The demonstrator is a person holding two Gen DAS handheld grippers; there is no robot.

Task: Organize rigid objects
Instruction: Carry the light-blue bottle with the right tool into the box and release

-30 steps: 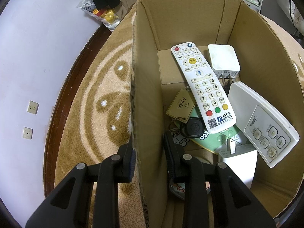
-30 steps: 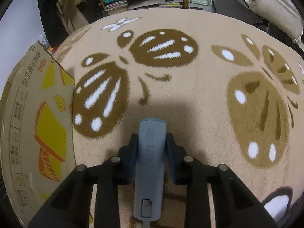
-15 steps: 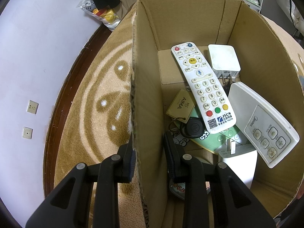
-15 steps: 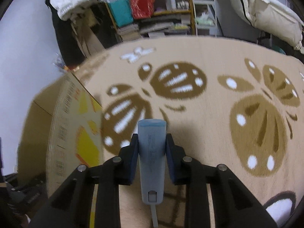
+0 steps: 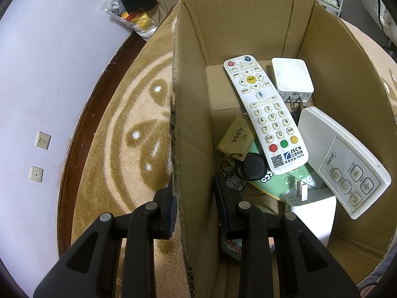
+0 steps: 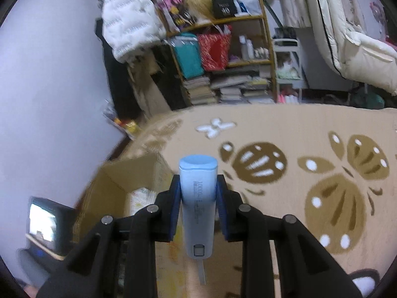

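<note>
My left gripper (image 5: pixel 194 207) is shut on the left wall of an open cardboard box (image 5: pixel 191 124), one finger outside and one inside. Inside the box lie a white TV remote (image 5: pixel 265 114), a white charger (image 5: pixel 291 79), a white Midea control panel (image 5: pixel 345 161), a tan AIMA tag (image 5: pixel 235 136) with a black key fob (image 5: pixel 253 167) and a green card (image 5: pixel 275 186). My right gripper (image 6: pixel 197 208) is shut on a light blue power bank (image 6: pixel 197 198), held up in the air above the carpet. The same box (image 6: pixel 119 193) shows low on the left in the right wrist view.
A beige carpet (image 6: pixel 310 173) with brown butterfly patterns covers the floor. A shelf (image 6: pixel 223 59) crowded with bags and books stands against the far wall, beside hanging white jackets (image 6: pixel 129 19). The white wall (image 5: pixel 37 74) with sockets runs left of the box.
My right gripper has risen and tilted upward with the power bank, so the shelf and the open box top have come into its view. The left gripper and the box have not moved.
</note>
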